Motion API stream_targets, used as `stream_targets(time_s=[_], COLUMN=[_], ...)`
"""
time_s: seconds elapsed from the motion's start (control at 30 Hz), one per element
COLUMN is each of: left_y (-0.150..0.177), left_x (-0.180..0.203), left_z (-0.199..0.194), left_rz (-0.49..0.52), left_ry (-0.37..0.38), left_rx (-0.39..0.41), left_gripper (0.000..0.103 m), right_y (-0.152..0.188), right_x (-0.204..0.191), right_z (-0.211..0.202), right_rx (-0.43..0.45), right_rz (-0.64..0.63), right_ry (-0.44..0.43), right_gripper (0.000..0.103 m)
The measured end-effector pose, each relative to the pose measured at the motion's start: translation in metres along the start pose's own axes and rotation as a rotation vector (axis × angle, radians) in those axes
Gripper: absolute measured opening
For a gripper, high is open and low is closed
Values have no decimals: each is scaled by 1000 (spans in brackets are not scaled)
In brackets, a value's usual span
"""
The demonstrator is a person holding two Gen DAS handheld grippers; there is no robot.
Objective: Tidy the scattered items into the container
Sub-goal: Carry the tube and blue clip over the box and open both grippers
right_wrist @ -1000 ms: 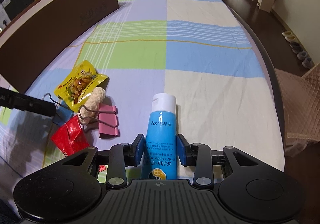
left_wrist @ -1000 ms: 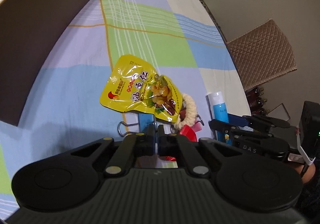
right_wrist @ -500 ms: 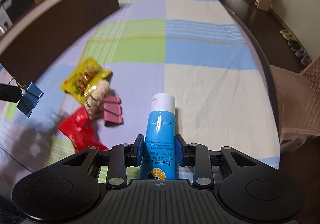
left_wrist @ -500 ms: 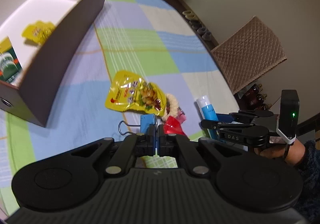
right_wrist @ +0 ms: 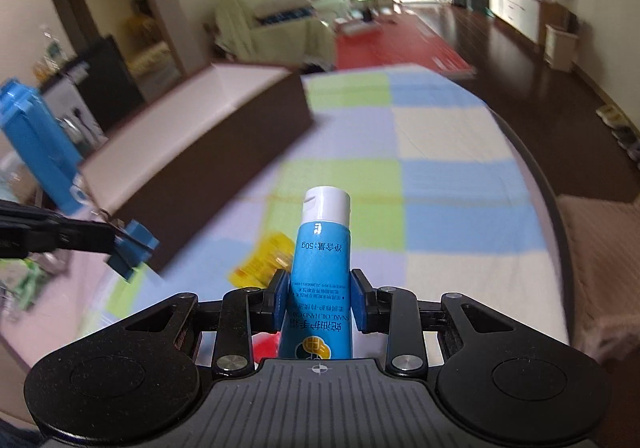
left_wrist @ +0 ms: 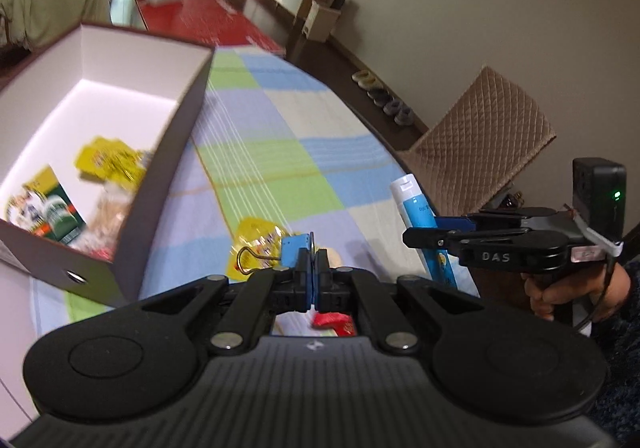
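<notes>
My left gripper [left_wrist: 313,262] is shut on a blue binder clip [left_wrist: 294,250], held in the air above the checked tablecloth; that clip [right_wrist: 134,248] also shows at the left of the right wrist view. My right gripper [right_wrist: 319,298] is shut on a blue hand-cream tube [right_wrist: 320,280] with a white cap, lifted off the table; the tube [left_wrist: 418,213] stands upright in the left wrist view. The brown box [left_wrist: 168,183] with a white inside lies left, holding several packets. A yellow snack packet [left_wrist: 256,236] and a red wrapper [left_wrist: 334,322] lie on the cloth below.
The checked tablecloth [left_wrist: 280,127] runs ahead to the table's far end. A quilted brown chair [left_wrist: 484,151] stands off the right edge. A person's hand [left_wrist: 560,294] holds the right gripper's handle. A sofa and red floor mat lie beyond the table.
Both grippers have risen off the table with their loads: the blue clip and the tube are now in the air. The views tilted up, showing the box's inside and the room.
</notes>
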State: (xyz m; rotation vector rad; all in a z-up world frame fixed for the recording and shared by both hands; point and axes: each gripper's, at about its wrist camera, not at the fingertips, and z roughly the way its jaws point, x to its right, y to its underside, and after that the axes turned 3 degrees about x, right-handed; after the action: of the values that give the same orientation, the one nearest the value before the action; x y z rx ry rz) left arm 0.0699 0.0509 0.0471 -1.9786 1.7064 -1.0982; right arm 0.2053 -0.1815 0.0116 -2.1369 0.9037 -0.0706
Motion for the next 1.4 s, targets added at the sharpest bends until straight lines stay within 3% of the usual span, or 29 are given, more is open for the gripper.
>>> stream_targets(time_s=[0.4,0.67,0.97,1.4], left_y=[-39,-74,-109,-114], left_x=[-42,-87,-137,-213], left_z=[-50,-57,-29,76], left_rz=[120,192,277,395], left_ry=[-153,-239,-298,-308], left_rx=[95,98,30,-143], left_gripper=[0,0,0,0], right_y=[-80,-137,-187,-213], right_x=[-71,-109,-133,-128], right_z=[19,63,137,253], right_rx=[119,144,97,-66], right_rz=[-38,-12,-47,-180], right_ry=[-205,-310,-284,-195], right_gripper=[31,31,31,31])
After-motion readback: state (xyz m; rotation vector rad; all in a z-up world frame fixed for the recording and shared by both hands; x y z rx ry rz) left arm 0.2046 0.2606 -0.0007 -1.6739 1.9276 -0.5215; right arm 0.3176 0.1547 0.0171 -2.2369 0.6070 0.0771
